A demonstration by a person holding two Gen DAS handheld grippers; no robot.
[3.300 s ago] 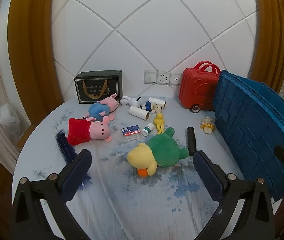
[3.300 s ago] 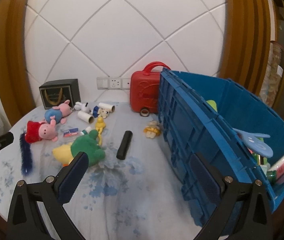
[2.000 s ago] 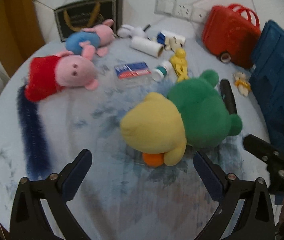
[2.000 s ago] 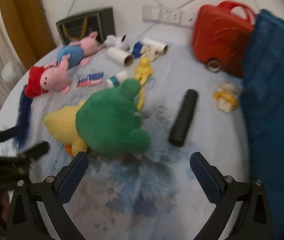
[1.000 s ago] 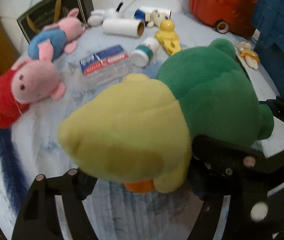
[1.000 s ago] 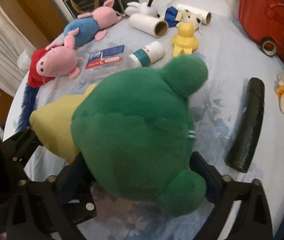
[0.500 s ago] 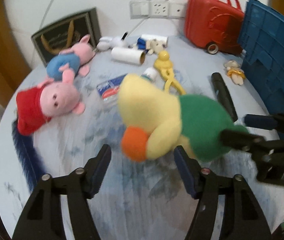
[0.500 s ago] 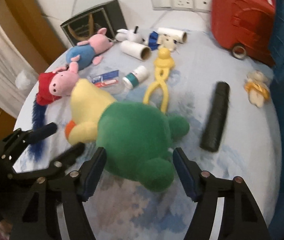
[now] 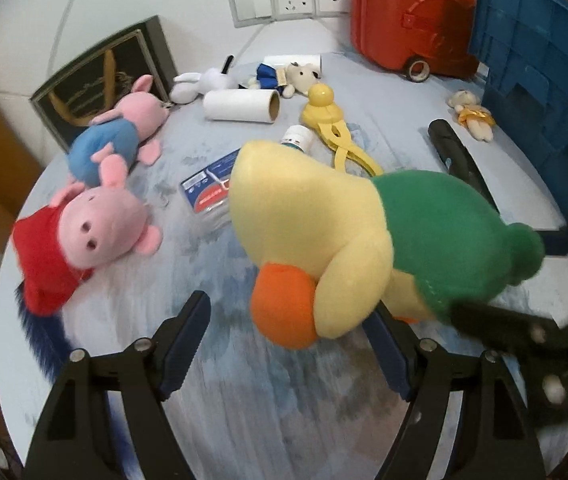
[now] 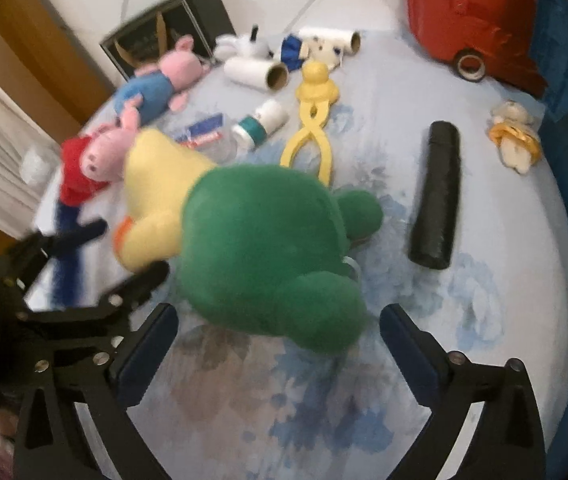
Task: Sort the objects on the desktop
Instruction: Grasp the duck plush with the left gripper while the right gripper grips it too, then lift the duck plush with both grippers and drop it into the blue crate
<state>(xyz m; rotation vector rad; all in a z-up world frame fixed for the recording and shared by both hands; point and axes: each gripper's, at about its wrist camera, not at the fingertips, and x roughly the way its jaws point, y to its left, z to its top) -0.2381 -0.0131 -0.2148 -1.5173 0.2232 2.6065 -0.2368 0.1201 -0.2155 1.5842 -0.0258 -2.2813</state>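
- Left tool jaws spreading, yellow-green plush between them, apparently unpinched.
- Right tool opening wide around the plush's blurred green end.

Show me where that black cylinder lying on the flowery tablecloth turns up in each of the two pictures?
Left wrist view: the black cylinder lies upper right, partly hidden behind the green and yellow plush toy.
Right wrist view: the black cylinder lies right of centre, fully visible.
Shared landmark: the red plastic toy suitcase, standing beyond it by the wall.
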